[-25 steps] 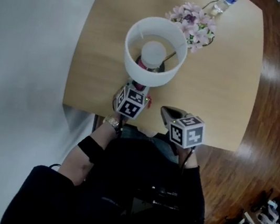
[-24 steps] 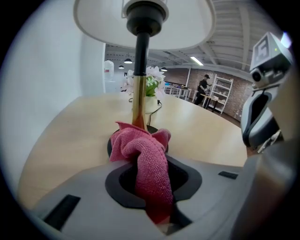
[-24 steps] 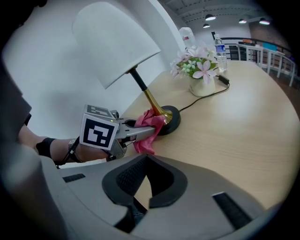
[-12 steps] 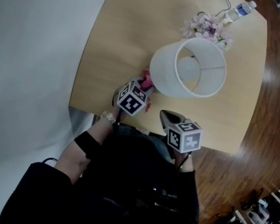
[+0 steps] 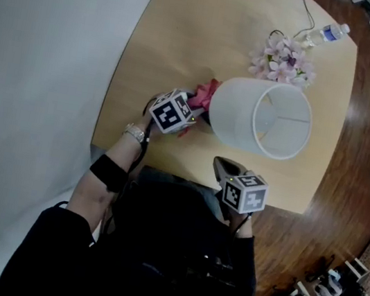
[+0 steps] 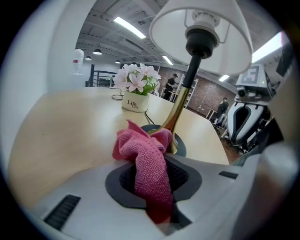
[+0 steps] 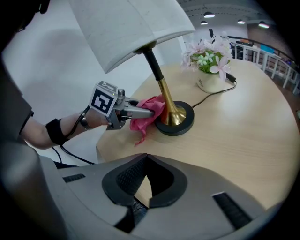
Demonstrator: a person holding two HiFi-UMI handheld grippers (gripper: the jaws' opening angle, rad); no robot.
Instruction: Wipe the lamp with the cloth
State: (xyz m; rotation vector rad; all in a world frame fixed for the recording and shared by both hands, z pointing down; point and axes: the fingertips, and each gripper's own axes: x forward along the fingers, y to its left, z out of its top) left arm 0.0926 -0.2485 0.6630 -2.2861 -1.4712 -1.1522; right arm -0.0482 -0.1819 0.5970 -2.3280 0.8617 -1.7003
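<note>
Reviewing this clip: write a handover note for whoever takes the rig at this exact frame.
Left tool: shut on the pink terry cloth, bunched against the foot of the brass stem.
Right tool: shut, empty, held back over the table's near edge.
White-shaded lamp stands on the light wooden table.
Done: cloth gripped and at the stem.
Left: wipe stem, black base and shade; what is already wiped doesn't show.
</note>
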